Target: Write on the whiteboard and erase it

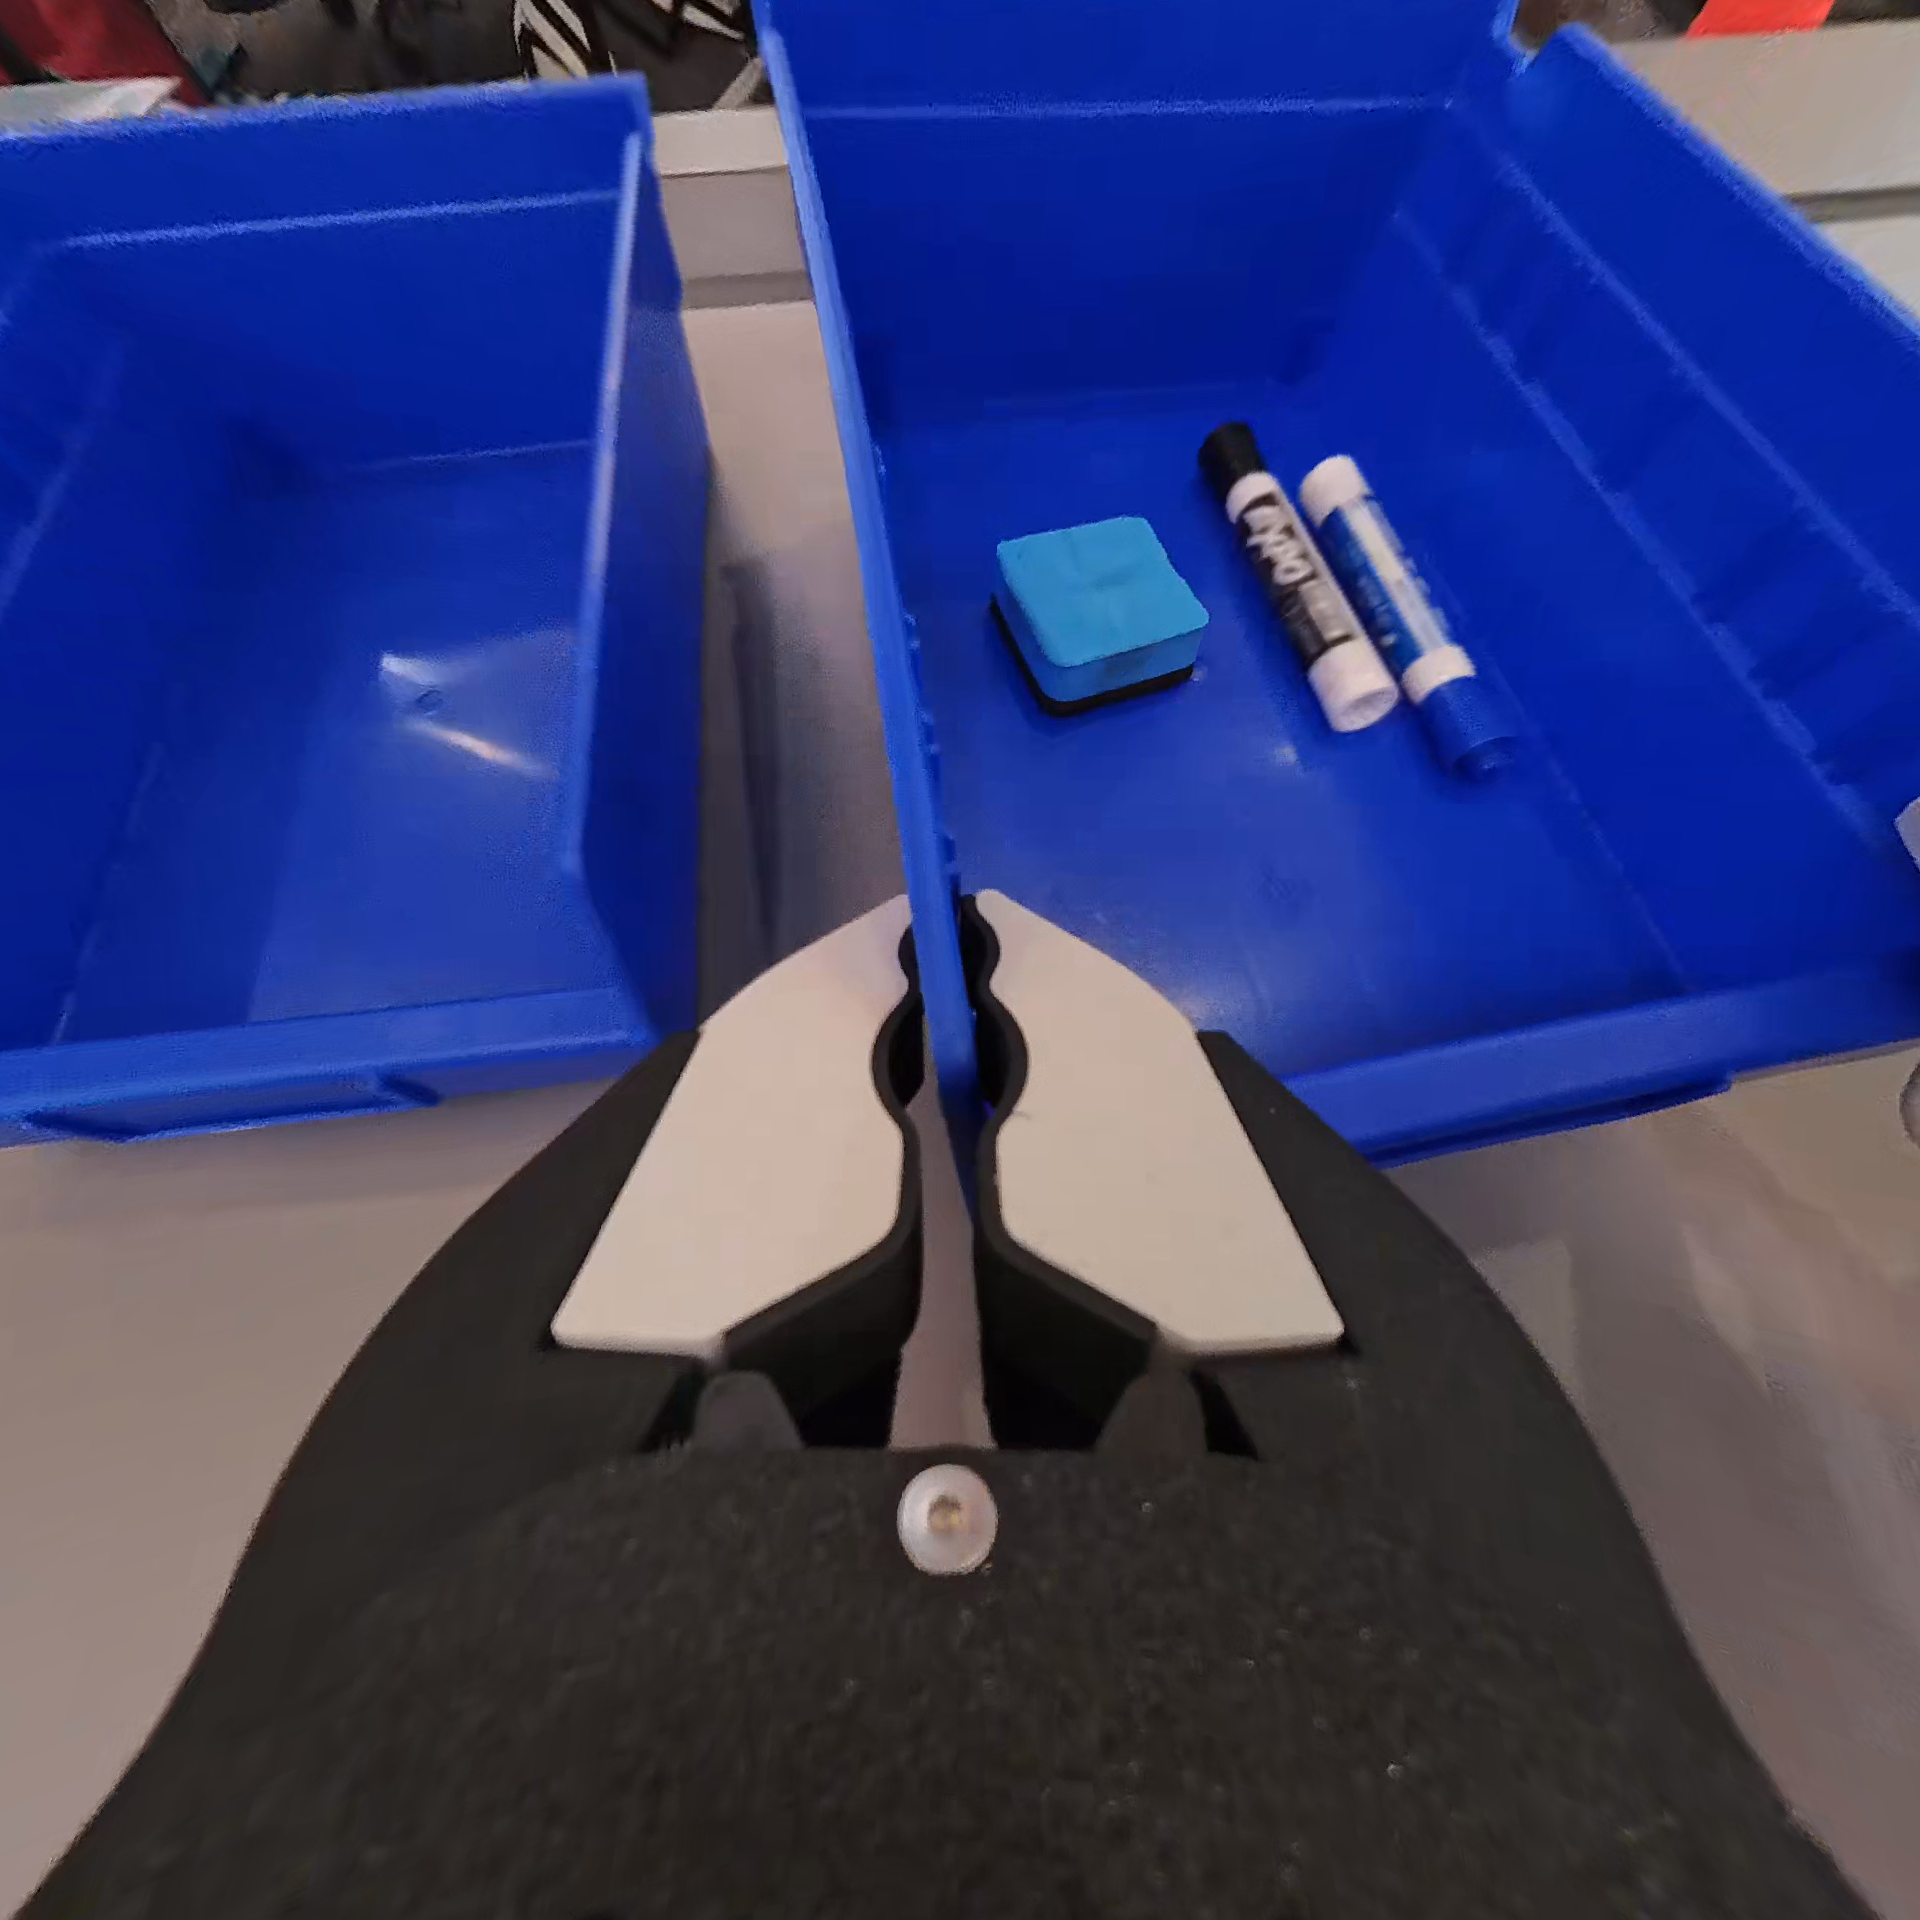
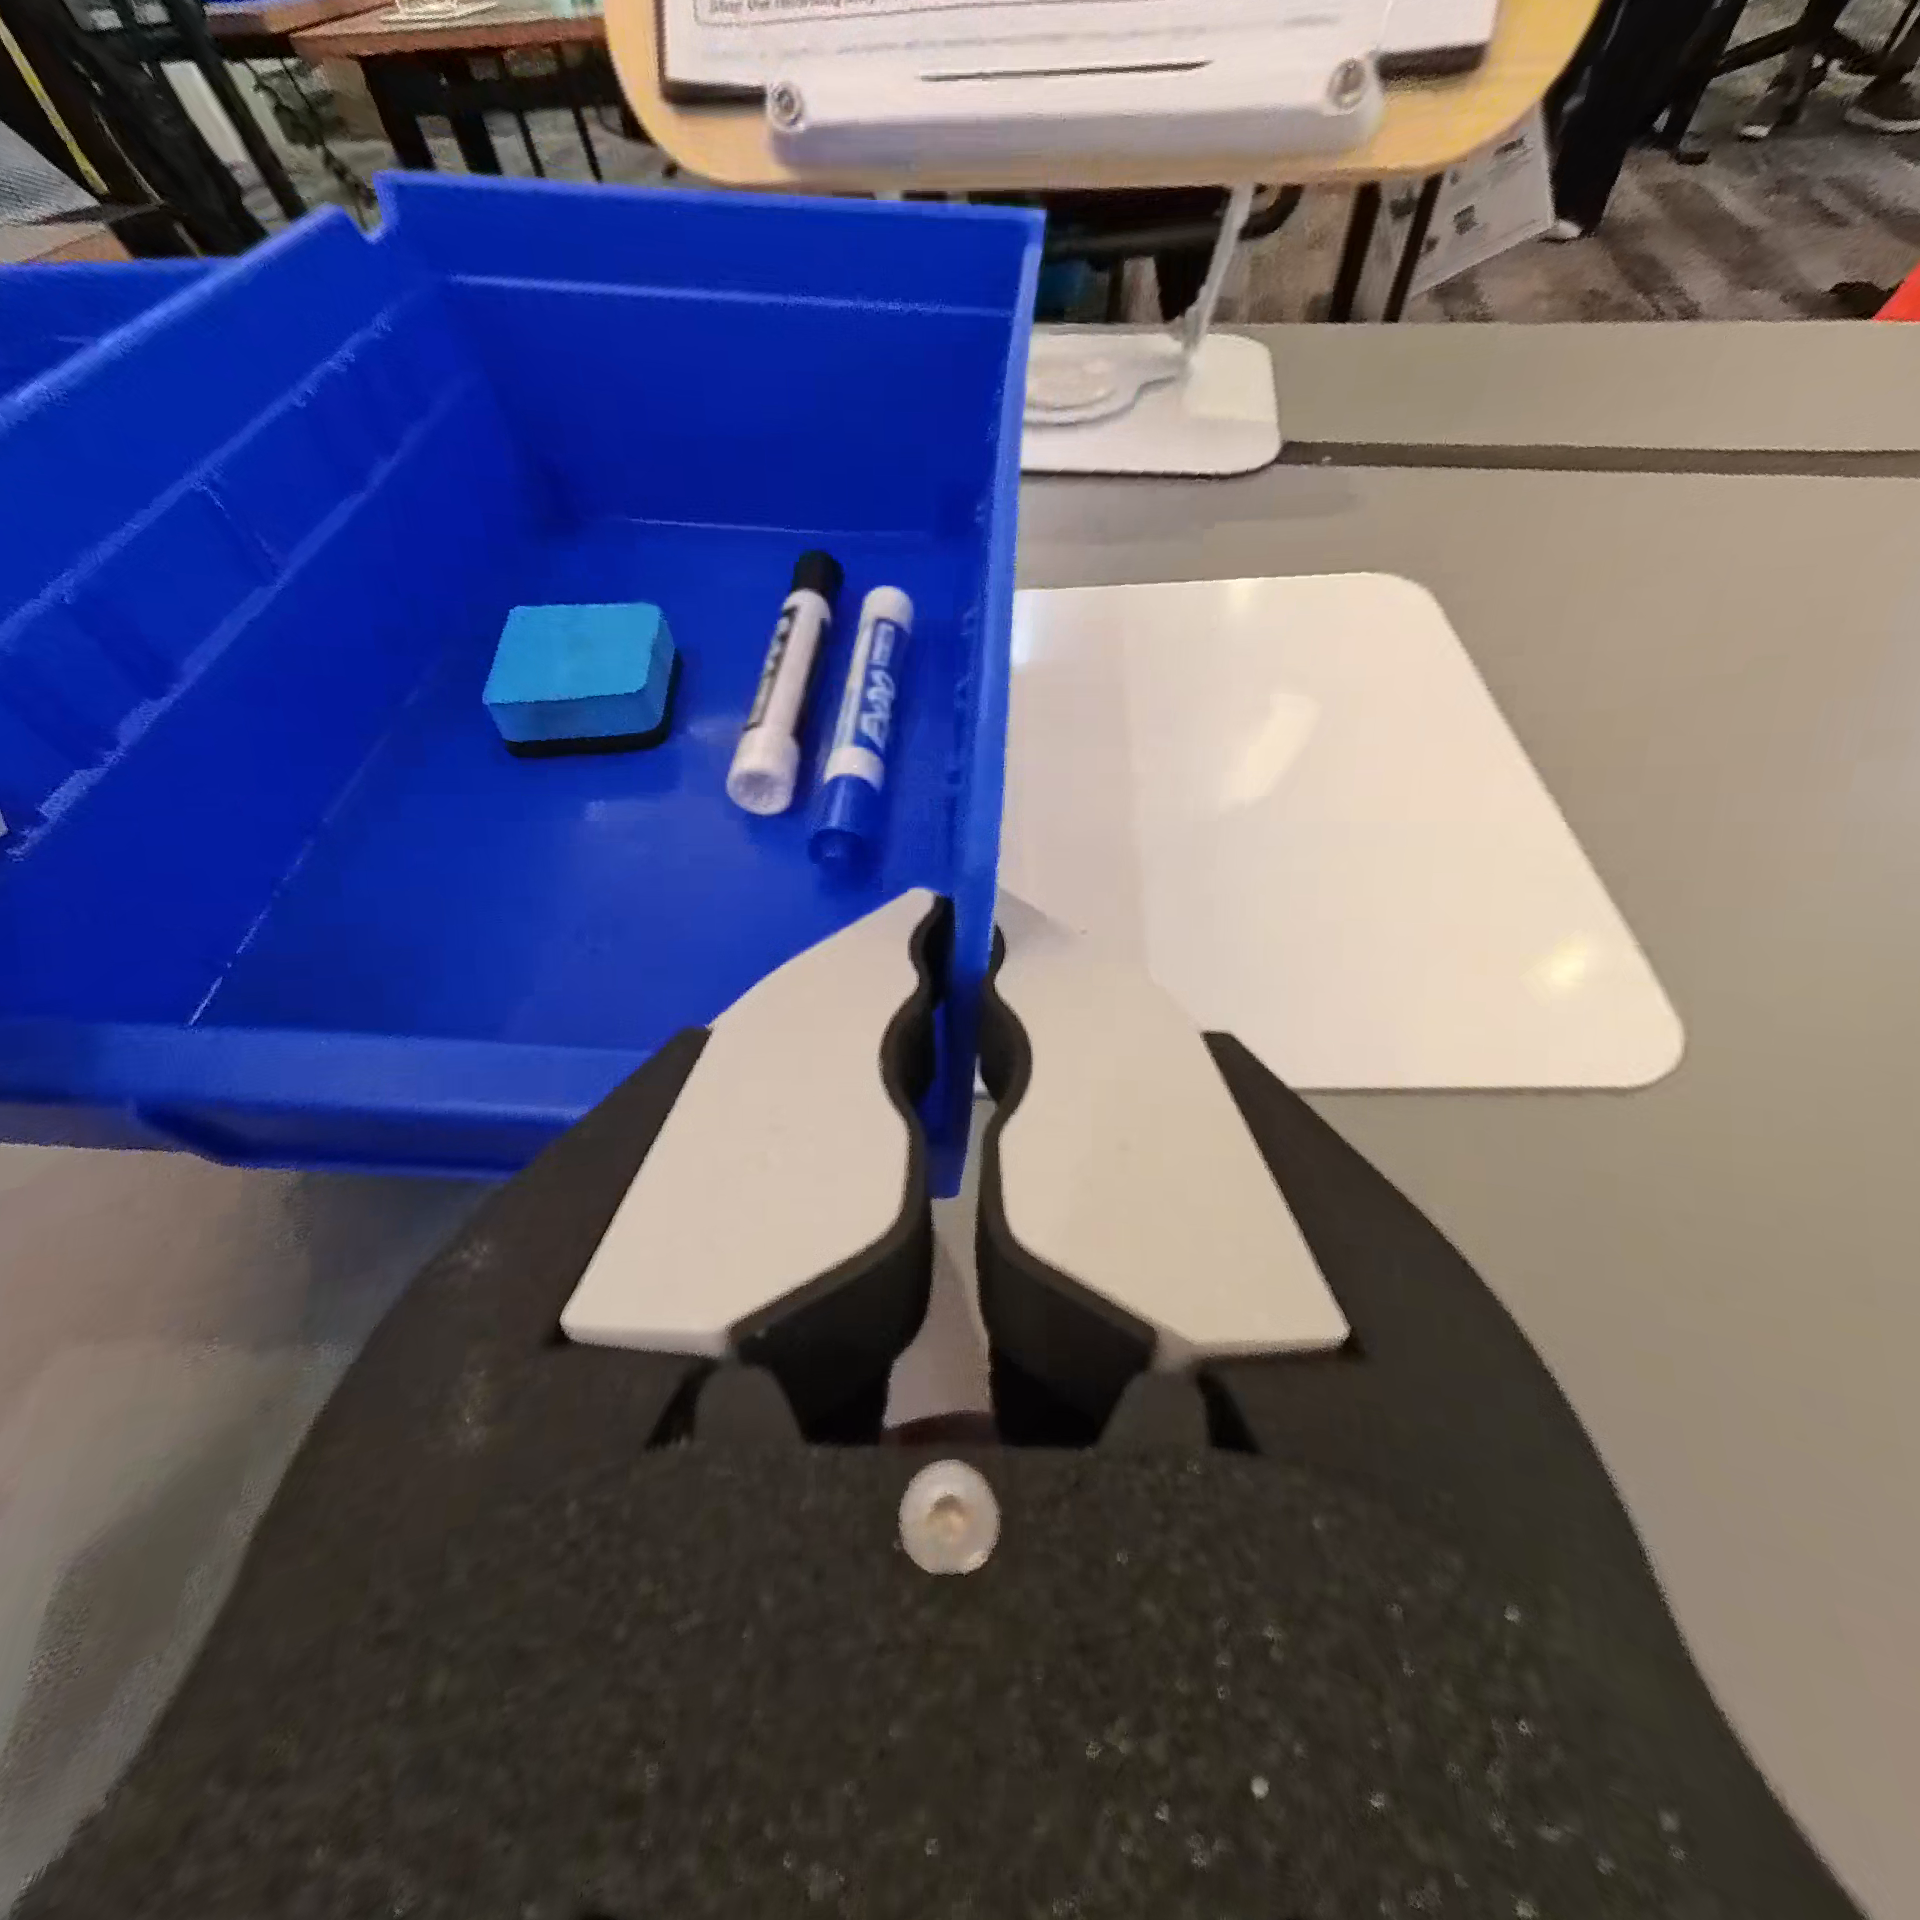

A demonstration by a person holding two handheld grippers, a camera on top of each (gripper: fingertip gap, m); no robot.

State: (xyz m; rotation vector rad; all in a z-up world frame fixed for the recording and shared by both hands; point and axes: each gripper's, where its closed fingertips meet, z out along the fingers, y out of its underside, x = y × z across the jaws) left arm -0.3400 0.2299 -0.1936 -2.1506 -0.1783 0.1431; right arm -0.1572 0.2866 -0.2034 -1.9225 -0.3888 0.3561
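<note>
**Both tongs clamp the supply bin**

Left of the supply bin (image 1: 1351, 935) sits an empty bin (image 1: 312, 623). Left tongs (image 1: 940, 914) pinch its left wall, right tongs (image 2: 961, 914) its right wall. Inside: eraser (image 2: 582, 675), two markers (image 2: 821, 696). Whiteboard (image 2: 1299, 831) lies just right. Next, I'd guess: release, take a marker.

You are looking at printed labels on the black marker (image 2: 781, 691) and blue marker (image 2: 865, 707), plus printed sheets on the stand (image 2: 1049, 42) and a sign (image 2: 1481, 213) behind.
</note>
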